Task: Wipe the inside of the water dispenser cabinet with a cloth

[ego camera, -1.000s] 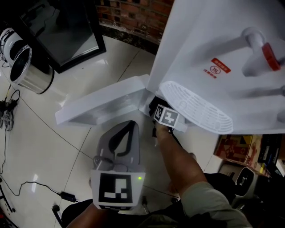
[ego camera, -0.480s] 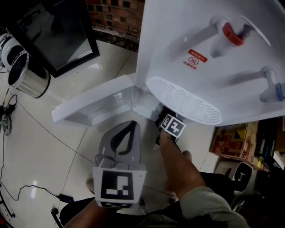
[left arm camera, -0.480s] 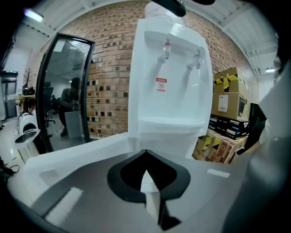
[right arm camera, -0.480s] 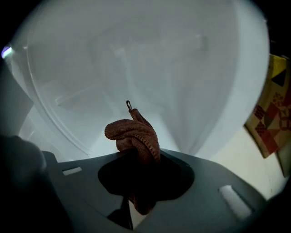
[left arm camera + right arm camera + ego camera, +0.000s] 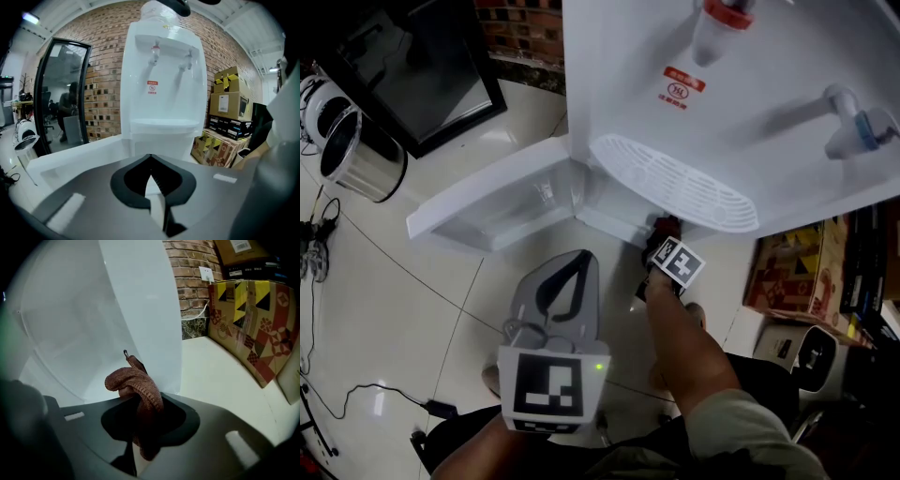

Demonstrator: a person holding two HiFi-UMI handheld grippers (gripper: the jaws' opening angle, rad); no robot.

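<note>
The white water dispenser (image 5: 741, 103) (image 5: 164, 79) stands ahead with its cabinet door (image 5: 487, 211) (image 5: 79, 154) swung open to the left. My right gripper (image 5: 664, 234) (image 5: 136, 399) reaches in under the drip tray (image 5: 675, 183), shut on a bunched red-brown cloth (image 5: 138, 383) (image 5: 664, 225). The cloth sits against the white inner cabinet wall (image 5: 93, 324). My left gripper (image 5: 579, 258) (image 5: 150, 157) hovers above the floor in front of the open door, shut and holding nothing. The cabinet's inside is mostly hidden in the head view.
A metal bin (image 5: 347, 141) and a black-framed glass panel (image 5: 431, 75) stand at the left. Cables (image 5: 356, 394) lie on the tiled floor. Cardboard boxes (image 5: 787, 272) (image 5: 253, 319) and a small black-and-white appliance (image 5: 811, 356) crowd the dispenser's right side.
My right gripper has slid rightward with the cloth, from the hinge end of the cabinet opening to under the middle of the drip tray, rolling as it went. The left gripper shifted slightly.
</note>
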